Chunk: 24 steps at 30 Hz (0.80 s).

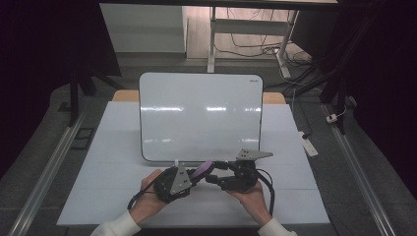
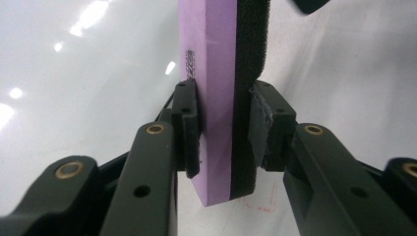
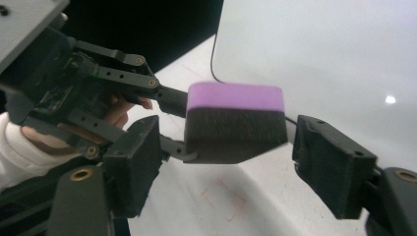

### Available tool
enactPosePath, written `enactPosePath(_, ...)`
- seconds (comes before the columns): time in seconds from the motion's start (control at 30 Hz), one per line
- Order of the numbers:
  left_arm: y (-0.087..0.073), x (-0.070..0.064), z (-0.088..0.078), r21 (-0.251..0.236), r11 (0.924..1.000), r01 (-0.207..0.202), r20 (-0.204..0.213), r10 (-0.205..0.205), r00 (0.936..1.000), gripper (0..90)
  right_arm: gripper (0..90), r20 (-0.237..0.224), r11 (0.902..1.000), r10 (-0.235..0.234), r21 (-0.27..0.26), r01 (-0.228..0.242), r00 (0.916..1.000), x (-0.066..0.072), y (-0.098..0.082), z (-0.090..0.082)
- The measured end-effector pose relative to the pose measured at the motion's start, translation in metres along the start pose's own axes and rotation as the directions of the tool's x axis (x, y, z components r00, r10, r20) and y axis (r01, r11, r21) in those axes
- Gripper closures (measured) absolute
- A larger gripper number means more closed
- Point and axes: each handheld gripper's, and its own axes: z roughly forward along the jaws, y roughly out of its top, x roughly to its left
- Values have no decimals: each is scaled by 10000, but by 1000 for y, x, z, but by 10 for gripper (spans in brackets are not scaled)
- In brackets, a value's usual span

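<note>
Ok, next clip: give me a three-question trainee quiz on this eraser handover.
1. True or false: the left tongs are shut on the eraser.
2. The right tongs are: A) open around the eraser's end, B) clamped on it, C) far from it.
3. What stands propped behind the hands?

Key: 1 true, pads press both faces. 2 A, gaps show on both sides. 3 a whiteboard.

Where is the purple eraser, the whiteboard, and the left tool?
purple eraser (image 3: 235, 94), right gripper view, on its purple top.
whiteboard (image 1: 199, 115), high view, on its bare white face.
left tool (image 2: 223, 125), left gripper view, midway between its fingertips, shut on the eraser.
</note>
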Motion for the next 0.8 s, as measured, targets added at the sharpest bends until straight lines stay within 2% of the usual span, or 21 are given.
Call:
enactPosePath(0.2, -3, 12, -10, -307, 9976, 628, -127, -632, 9979, 662, 216, 153, 9993, -106, -370, 111, 9998, -3, 0, -8)
enactPosePath(0.27, -4, 19, -13, -421, 9943, 976, -74, -980, 9952, 661, 215, 280, 9984, -301, -469, 314, 9992, -4, -1, -12)
enactPosePath(0.33, -6, 25, -17, -522, 9898, 1323, -75, -1329, 9911, 662, 215, 256, 9974, -394, -590, 409, 9989, -6, -3, -17)
enactPosePath(0.4, -8, 32, -21, -580, 9848, 1636, -121, -1645, 9863, 661, 215, 440, 9972, -392, -614, 419, 9983, -8, -5, -22)
enactPosePath(0.53, -12, 46, -30, -842, 9689, 2325, -213, -2350, 9718, 661, 215, 954, 9966, -539, -571, 595, 9940, -15, -11, -33)
enactPosePath(0.6, -14, 51, -33, -937, 9614, 2588, -237, -2620, 9648, 660, 214, 1014, 9963, -514, -627, 580, 9935, -19, -15, -39)
enactPosePath(0.63, -15, 55, -35, -991, 9555, 2777, -292, -2818, 9590, 660, 215, 1060, 9962, -506, -648, 577, 9931, -20, -17, -41)
enactPosePath(0.73, -18, 63, -40, -1161, 9419, 3150, -378, -3211, 9463, 660, 215, 1493, 9959, -596, -581, 690, 9870, -26, -25, -53)
enactPosePath(0.8, -20, 67, -43, -1233, 9347, 3334, -425, -3406, 9392, 659, 220, 1861, 9948, -762, -525, 874, 9796, -29, -29, -61)
